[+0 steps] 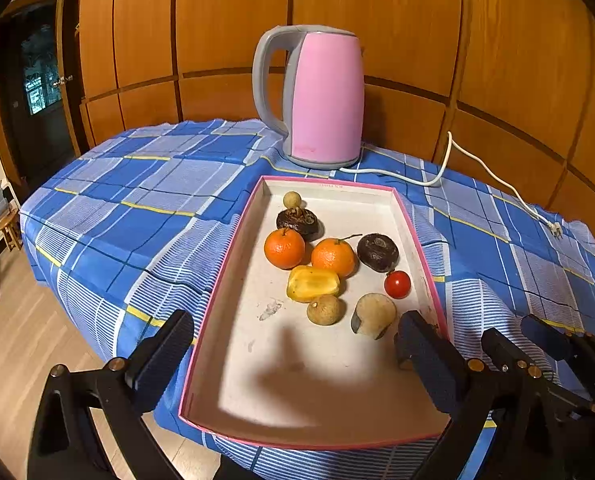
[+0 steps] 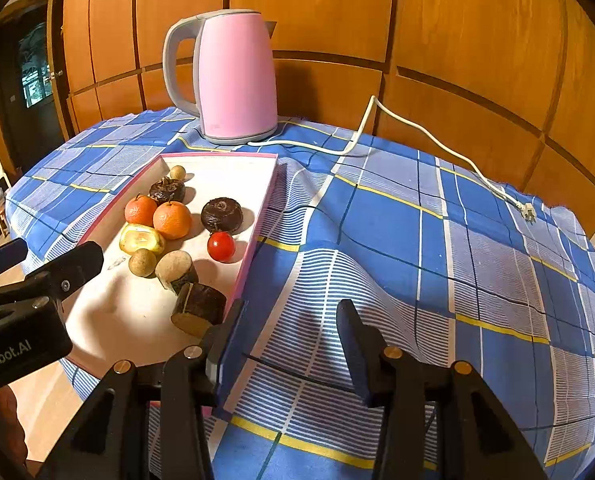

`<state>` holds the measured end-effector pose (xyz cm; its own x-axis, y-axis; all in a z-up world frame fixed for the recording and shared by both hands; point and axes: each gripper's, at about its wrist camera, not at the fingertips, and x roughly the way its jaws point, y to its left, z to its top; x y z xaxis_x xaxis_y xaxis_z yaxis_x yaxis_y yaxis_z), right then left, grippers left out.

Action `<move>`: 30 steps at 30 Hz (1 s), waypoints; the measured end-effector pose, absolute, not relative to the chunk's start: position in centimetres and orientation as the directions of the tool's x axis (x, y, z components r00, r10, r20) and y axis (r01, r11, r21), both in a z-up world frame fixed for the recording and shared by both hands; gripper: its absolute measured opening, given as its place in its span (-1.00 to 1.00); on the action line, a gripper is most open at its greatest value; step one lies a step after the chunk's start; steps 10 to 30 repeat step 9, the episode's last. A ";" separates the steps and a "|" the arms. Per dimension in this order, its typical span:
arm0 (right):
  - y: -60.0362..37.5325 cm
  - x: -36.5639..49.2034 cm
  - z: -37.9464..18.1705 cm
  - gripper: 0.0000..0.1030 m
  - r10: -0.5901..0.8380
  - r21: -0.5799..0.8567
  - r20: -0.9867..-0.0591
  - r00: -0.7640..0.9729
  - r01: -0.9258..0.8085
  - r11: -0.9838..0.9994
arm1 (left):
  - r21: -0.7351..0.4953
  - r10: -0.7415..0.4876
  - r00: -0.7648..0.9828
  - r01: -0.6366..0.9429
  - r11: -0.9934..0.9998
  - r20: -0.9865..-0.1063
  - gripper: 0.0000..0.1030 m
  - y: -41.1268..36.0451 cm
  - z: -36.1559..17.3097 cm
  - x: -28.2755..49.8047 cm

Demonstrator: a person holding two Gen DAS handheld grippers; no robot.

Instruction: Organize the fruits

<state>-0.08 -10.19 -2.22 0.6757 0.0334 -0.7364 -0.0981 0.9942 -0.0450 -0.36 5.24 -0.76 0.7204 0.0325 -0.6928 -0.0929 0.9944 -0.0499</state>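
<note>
tray (image 1: 233, 248): shallow white box lid w/ pink rim, lies on the blue plaid tablecloth (image 2: 397, 240) near the table's front edge; its low wall keeps round fruit from rolling off.
fruits: all inside the tray, none seen on the cloth. two oranges (image 1: 284, 249) side by side mid-tray, touching or nearly so.
yellow piece (image 1: 312, 284): cut pepper-like half, just in front of the oranges.
cherry tomato (image 1: 397, 284): near the tray's right wall, apart from the rest.
dark round fruits (image 1: 378, 252): two, one behind the oranges, one to their right; type unclear.
small tan fruits (image 1: 326, 309): longan-like, one at the far end, one at the front of the cluster.
cut brown chunks (image 2: 176, 270): two in right wrist view, nearest the front, close by the right wall.
left gripper (image 1: 297, 344): jaws spread wide, nothing between the pads, hovers over the tray's near, bare half; judged parked after a drop or lined up for next pick.
right gripper (image 2: 293, 344): jaws partly apart, empty; left finger at the tray's right wall, outside it, rest over cloth; contact w/ wall cannot be told.
kettle (image 1: 321, 96): pink, behind the tray, cord (image 2: 417, 136) trails right; clear of work area.
task status: looks near done, since every fruit sits in the tray.
</note>
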 end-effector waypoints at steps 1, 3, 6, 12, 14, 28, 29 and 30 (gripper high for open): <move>-10.2 -0.1 -2.2 -0.10 0.034 -0.045 -0.737 0.675 -0.099 0.994 | -0.055 0.029 0.717 -0.093 0.994 -0.697 0.99 5.3 -0.8 -0.3; -10.2 -0.1 -2.3 -0.10 0.036 -0.044 -0.739 0.673 -0.101 0.994 | -0.058 0.029 0.719 -0.095 0.994 -0.695 0.99 5.4 -1.0 -0.3; -10.3 -0.1 -2.4 -0.10 0.043 -0.035 -0.743 0.668 -0.103 0.994 | -0.044 0.043 0.731 -0.099 0.994 -0.681 0.98 5.5 -1.0 -0.4; -11.3 -0.2 -2.2 -0.10 0.049 -0.014 -0.736 0.675 -0.088 0.996 | -0.051 0.028 0.737 -0.084 0.995 -0.676 0.99 5.4 -0.8 -0.4; -11.3 -0.2 -2.2 -0.10 0.049 -0.014 -0.736 0.675 -0.088 0.996 | -0.051 0.028 0.737 -0.084 0.995 -0.676 0.99 5.4 -0.8 -0.4; -11.3 -0.2 -2.2 -0.10 0.049 -0.014 -0.736 0.675 -0.088 0.996 | -0.051 0.028 0.737 -0.084 0.995 -0.676 0.99 5.4 -0.8 -0.4; -11.3 -0.2 -2.2 -0.10 0.049 -0.014 -0.736 0.675 -0.088 0.996 | -0.051 0.028 0.737 -0.084 0.995 -0.676 0.99 5.4 -0.8 -0.4; -11.3 -0.2 -2.2 -0.10 0.049 -0.014 -0.736 0.675 -0.088 0.996 | -0.051 0.028 0.737 -0.084 0.995 -0.676 0.99 5.4 -0.8 -0.4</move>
